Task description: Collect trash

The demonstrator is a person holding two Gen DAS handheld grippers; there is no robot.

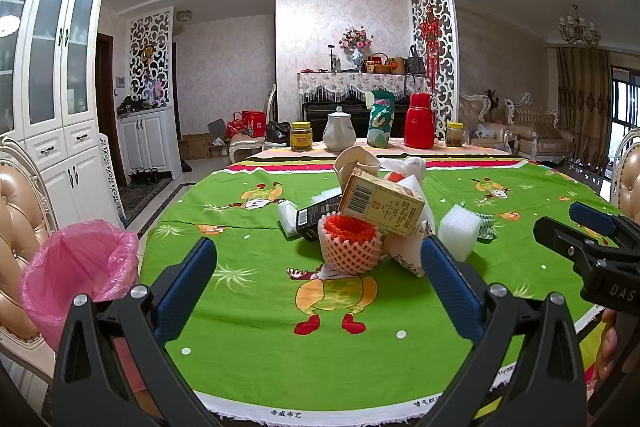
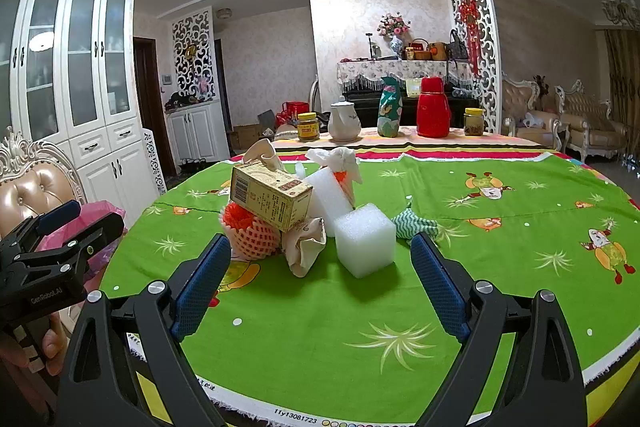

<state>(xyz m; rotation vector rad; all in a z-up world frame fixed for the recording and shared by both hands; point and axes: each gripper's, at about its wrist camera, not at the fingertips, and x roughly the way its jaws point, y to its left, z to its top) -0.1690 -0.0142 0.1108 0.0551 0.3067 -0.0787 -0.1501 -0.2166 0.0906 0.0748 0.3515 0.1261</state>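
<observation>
The left gripper, with its blue-padded fingers spread wide apart and holding nothing, is hovering low over the green cartoon-print cloth covering the desk. Between and just beyond its fingers, a pile of trash is sitting near the middle of the desk. At the front of the pile, a white foam fruit net with an orange inner net is resting on the cloth. A tan cardboard box with a barcode is lying tilted on top of the net, and a black box is poking out from under it on the left. Crumpled beige paper is slumping beside the net, and a white foam cube is standing just to the right of it, with a green-and-white striped wrapper lying behind the cube. More white foam and what is probably a knotted plastic bag are leaning at the back of the pile.

The right gripper is likewise hanging open and empty, pointing at the foam cube. A pink plastic bin liner is gaping open off the desk's left edge, beside a padded chair. Far back, a red thermos and a white teapot are standing in a row.
</observation>
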